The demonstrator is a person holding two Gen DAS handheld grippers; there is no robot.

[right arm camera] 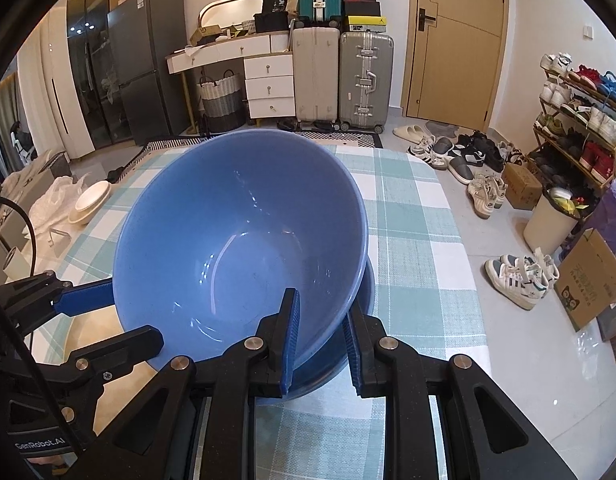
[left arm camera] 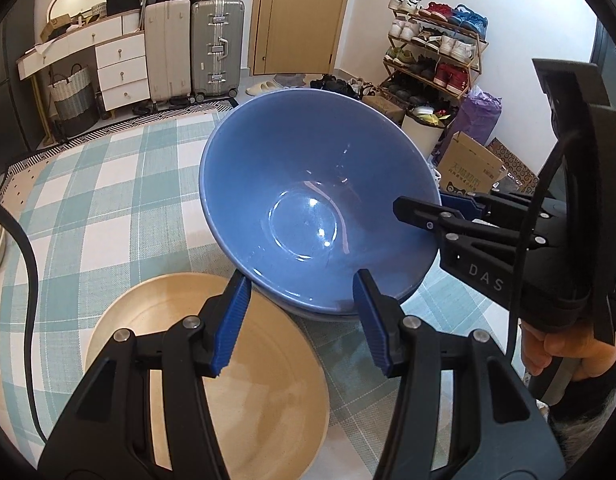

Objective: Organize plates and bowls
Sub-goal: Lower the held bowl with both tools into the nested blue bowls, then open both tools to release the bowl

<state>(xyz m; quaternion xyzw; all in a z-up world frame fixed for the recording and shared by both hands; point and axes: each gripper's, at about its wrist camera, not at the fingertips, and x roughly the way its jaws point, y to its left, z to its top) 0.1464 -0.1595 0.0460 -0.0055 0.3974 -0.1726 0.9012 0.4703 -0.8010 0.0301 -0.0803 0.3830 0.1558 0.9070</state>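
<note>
a: where are we with the bowls?

b: we judge we're mid-stack. our right gripper has its jaws pinching the wall of the blue bowl, one pad inside and one outside the near rim. the bowl is tilted, and it sits over a second blue bowl on the checked tablecloth, partly nested. whether it is touching all round we cannot tell.

a: and our left gripper?

b: jaws spread, at the blue bowl's rim on the other side, pressing on nothing we can see. below it lies the beige plate, just beside the bowls.

a: next move?

b: likely we level the tilted bowl so it seats squarely, then loosen the pinch. if let go while canted it could rock or slide.

a: room to move?

b: open cloth beyond the bowls. the table edge runs close on the right, floor and shoes past it, so we'd draw back toward ourselves. cream dishes sit well apart at the far left.
</note>
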